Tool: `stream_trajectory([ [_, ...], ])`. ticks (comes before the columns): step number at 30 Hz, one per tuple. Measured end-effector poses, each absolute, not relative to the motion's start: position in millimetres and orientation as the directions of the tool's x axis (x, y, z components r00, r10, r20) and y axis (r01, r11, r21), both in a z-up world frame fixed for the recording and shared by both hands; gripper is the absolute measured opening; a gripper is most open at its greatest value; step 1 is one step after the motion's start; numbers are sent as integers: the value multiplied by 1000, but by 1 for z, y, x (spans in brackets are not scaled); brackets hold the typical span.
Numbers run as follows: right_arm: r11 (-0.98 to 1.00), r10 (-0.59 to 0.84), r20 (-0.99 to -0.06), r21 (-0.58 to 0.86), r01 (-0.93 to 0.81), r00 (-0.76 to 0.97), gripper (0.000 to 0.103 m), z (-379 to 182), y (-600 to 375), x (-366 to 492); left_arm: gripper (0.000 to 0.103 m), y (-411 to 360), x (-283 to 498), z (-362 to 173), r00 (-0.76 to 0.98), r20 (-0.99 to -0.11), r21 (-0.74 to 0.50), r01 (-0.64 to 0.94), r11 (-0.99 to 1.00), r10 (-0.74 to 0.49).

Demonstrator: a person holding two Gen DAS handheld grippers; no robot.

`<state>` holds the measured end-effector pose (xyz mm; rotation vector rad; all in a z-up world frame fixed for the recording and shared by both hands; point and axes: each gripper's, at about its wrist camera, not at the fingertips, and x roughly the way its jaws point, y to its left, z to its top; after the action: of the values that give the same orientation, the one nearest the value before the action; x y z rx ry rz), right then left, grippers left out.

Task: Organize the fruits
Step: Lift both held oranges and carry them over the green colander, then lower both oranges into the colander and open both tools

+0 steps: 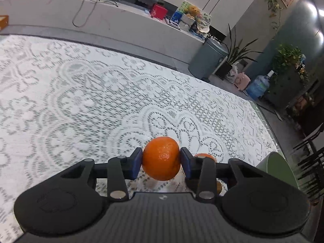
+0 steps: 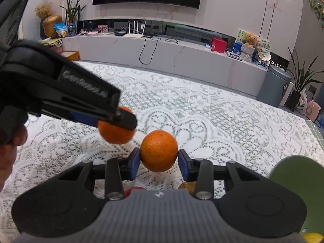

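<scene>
My left gripper (image 1: 161, 159) is shut on an orange (image 1: 161, 158), held above the lace tablecloth (image 1: 81, 101). My right gripper (image 2: 159, 158) is shut on a second orange (image 2: 159, 150), also off the table. In the right wrist view the left gripper (image 2: 119, 121) comes in from the left with its orange (image 2: 115, 133), close beside mine. Another orange fruit (image 1: 204, 156) peeks out behind the left gripper's right finger. A green plate (image 2: 299, 182) lies at the right; its rim also shows in the left wrist view (image 1: 277, 168).
A red fruit (image 2: 133, 190) and a brownish fruit (image 2: 187, 185) lie on the cloth under my right gripper. A yellow fruit (image 2: 312, 238) sits by the green plate. The table edge (image 1: 265, 121) runs along the right; a grey bin (image 2: 273, 87) and plants stand beyond.
</scene>
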<state>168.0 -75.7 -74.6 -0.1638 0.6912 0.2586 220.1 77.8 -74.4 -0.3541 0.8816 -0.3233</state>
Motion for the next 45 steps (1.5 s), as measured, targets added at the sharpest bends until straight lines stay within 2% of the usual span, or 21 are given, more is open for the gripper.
stream_trajectory([
  [20, 964, 239, -582, 44, -263, 777, 38, -6, -121, 88, 46, 49, 115, 9, 708, -640, -257, 170, 951, -300],
  [34, 971, 227, -566, 67, -230, 793, 38, 6, -195, 40, 46, -22, 90, 15, 656, -641, -239, 322, 916, -398],
  [45, 984, 161, -624, 43, -172, 765, 38, 1, -275, 46, 46, -99, 109, 2, 530, -691, -213, 500, 839, -491],
])
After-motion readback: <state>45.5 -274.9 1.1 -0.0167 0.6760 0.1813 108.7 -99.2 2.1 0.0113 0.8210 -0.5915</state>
